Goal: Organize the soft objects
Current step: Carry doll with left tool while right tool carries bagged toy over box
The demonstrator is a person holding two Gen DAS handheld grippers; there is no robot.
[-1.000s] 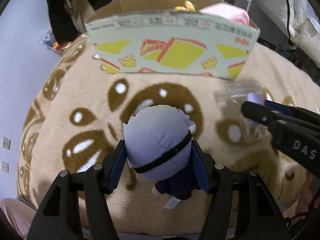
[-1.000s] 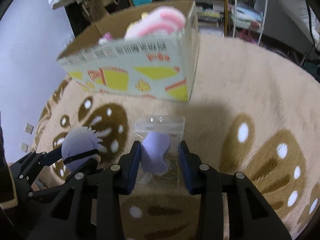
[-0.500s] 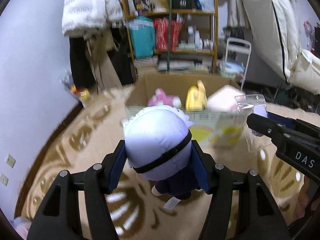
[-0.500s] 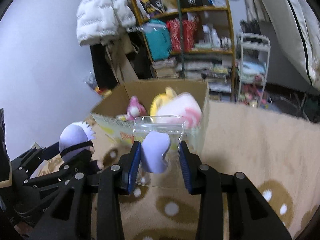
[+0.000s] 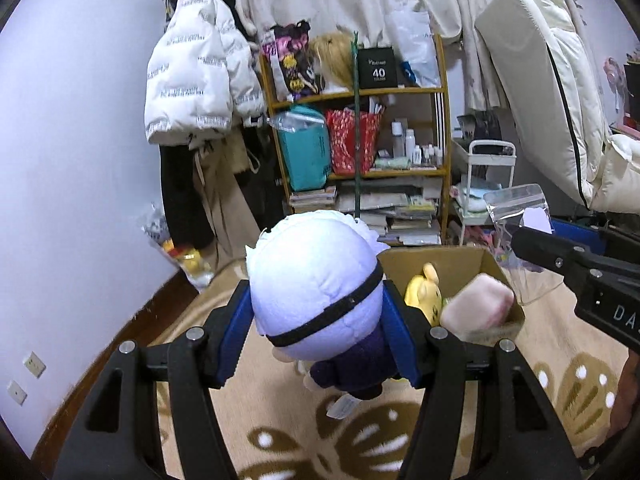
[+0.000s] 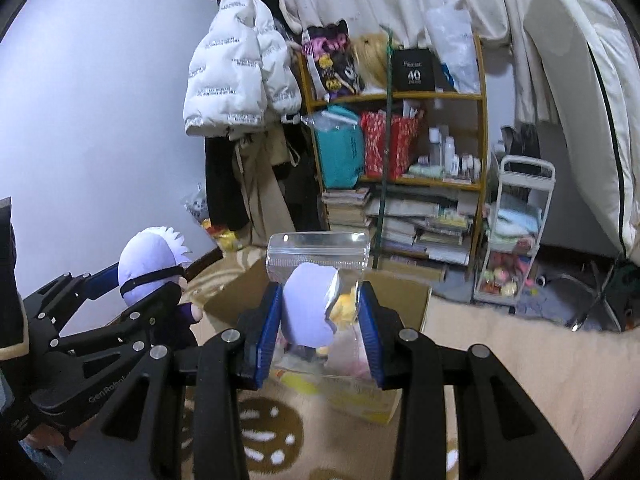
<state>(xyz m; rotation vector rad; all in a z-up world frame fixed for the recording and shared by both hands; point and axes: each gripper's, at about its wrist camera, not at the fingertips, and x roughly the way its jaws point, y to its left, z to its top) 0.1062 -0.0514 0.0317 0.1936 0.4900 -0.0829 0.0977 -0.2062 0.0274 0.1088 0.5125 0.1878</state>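
Note:
My left gripper (image 5: 316,336) is shut on a plush doll (image 5: 312,284) with a pale lilac head, a black band and a dark body; it hangs above the rug. The right gripper (image 6: 320,316) is shut on a clear zip bag (image 6: 316,252) with a small lilac plush inside. Behind both stands an open cardboard box (image 5: 460,260) holding a yellow plush (image 5: 424,296) and a pink plush (image 5: 476,312). In the right wrist view the doll (image 6: 152,264) and the left gripper (image 6: 156,296) sit at the left; the box (image 6: 396,300) lies just beyond the bag.
A beige rug (image 5: 280,432) with brown patterns covers the floor. At the back stand a crowded wooden shelf (image 5: 360,136), hanging coats (image 5: 192,84), a small white cart (image 6: 516,232) and a folded white mattress (image 5: 560,80). The wall (image 5: 72,160) is at the left.
Both grippers have risen and tilted up with their loads. The view has swung from the rug and the box's printed side to the box's open top and the room behind.

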